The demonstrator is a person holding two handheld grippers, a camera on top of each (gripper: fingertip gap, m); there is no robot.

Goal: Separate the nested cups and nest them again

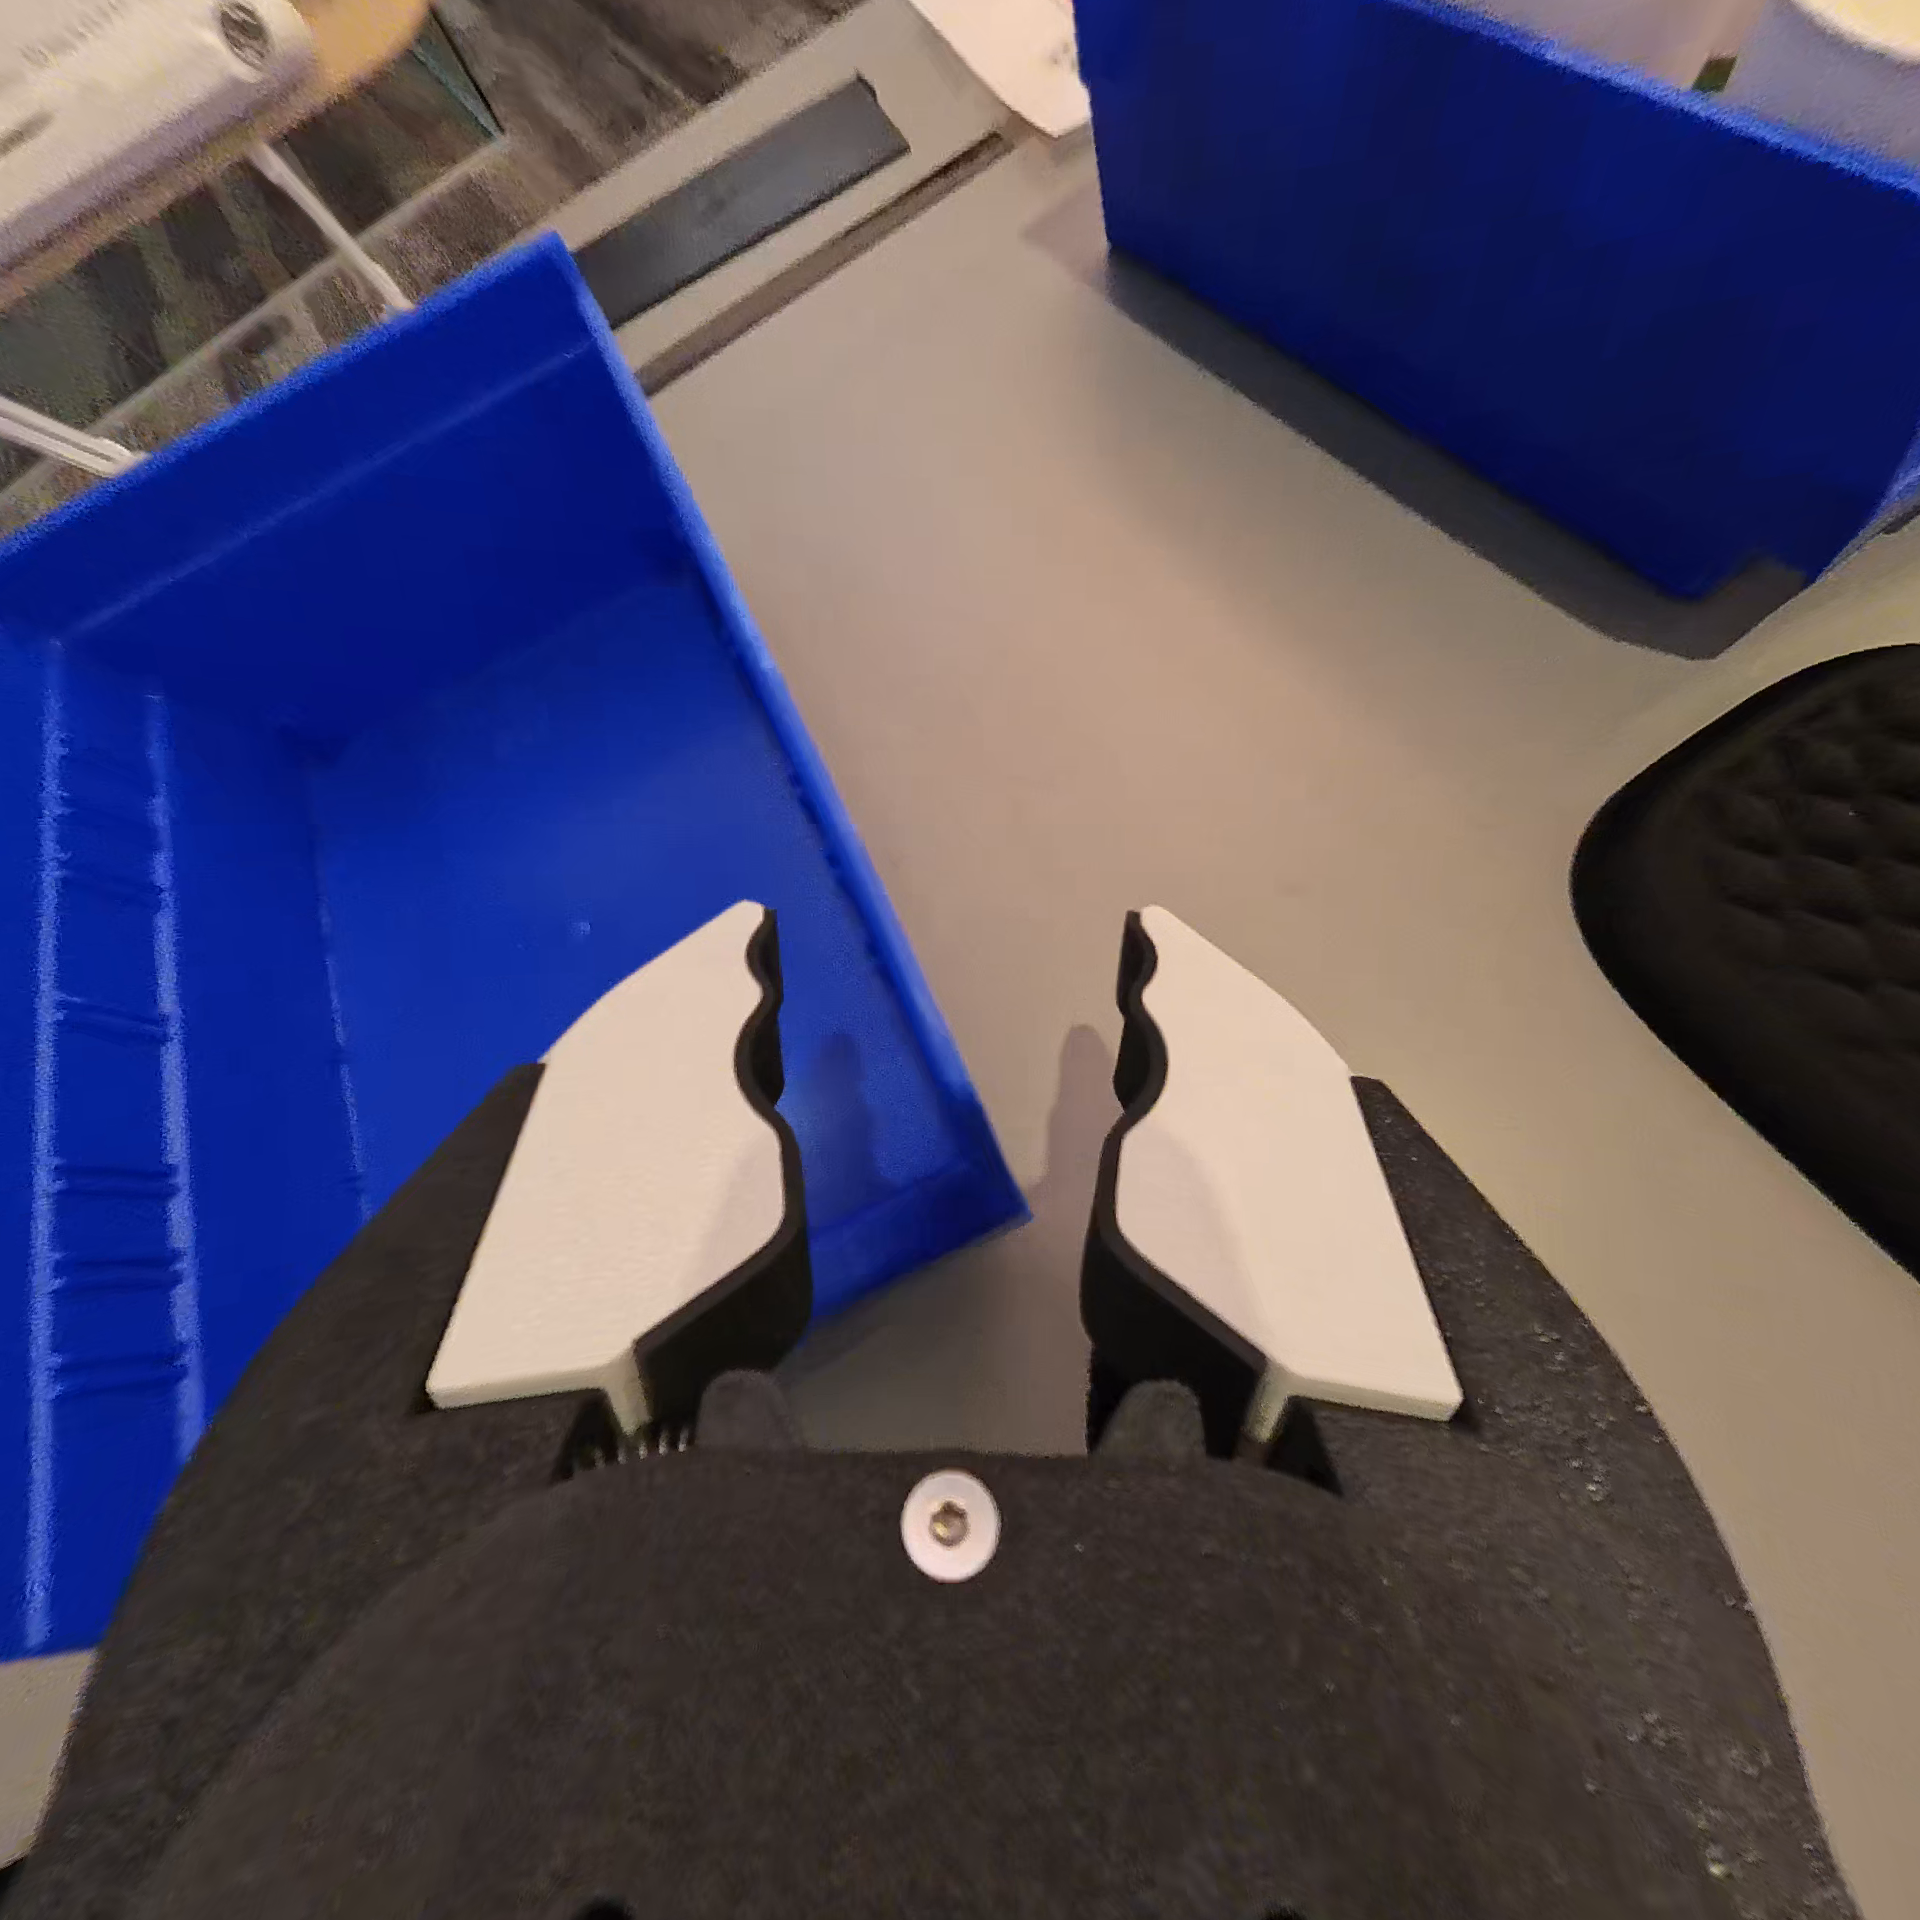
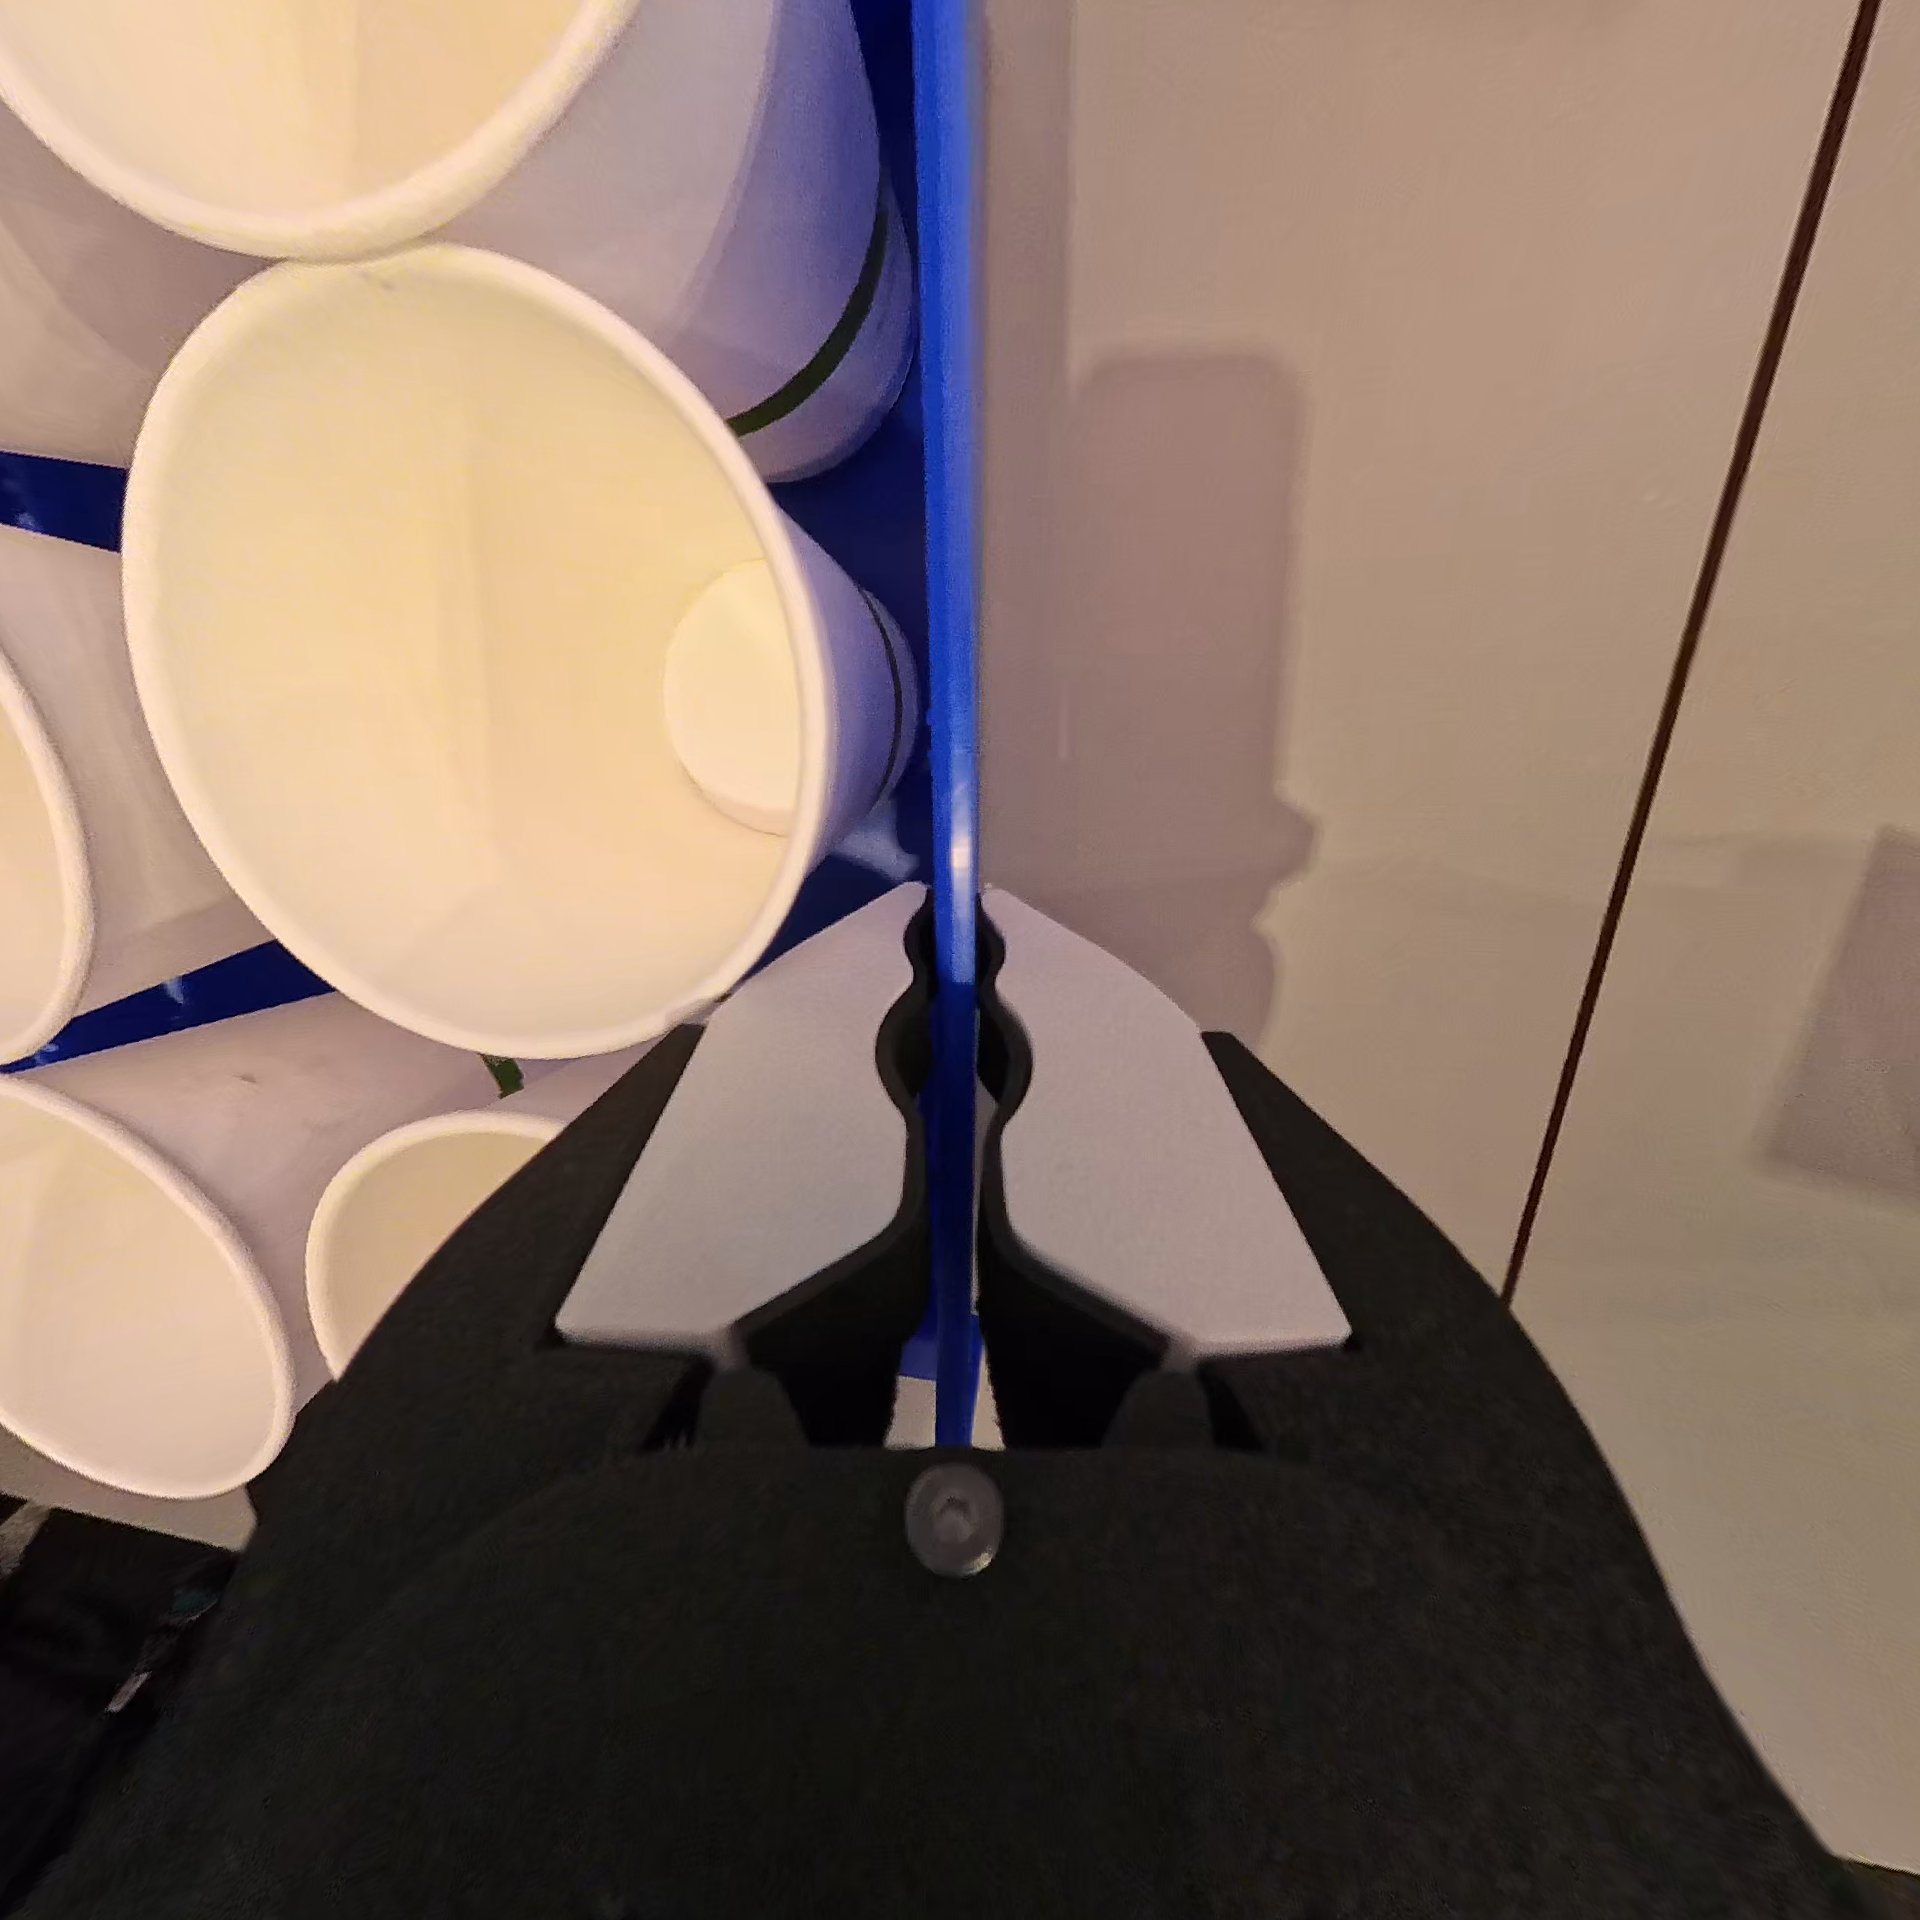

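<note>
In the right wrist view, several white paper cups (image 2: 457,644) stand packed in a blue bin, open mouths toward the camera. My right gripper (image 2: 954,904) is shut on the thin blue wall of that bin (image 2: 951,520), one finger inside and one outside. In the left wrist view, my left gripper (image 1: 948,920) is open and holds nothing. It hovers over the near right corner of an empty blue bin (image 1: 416,831). No cups show in the left wrist view.
A second blue bin (image 1: 1507,312) stands at the back right on the grey table (image 1: 1091,675). A black mesh chair part (image 1: 1787,914) sits at the right edge. In the right wrist view, a thin dark cable (image 2: 1683,675) crosses the table.
</note>
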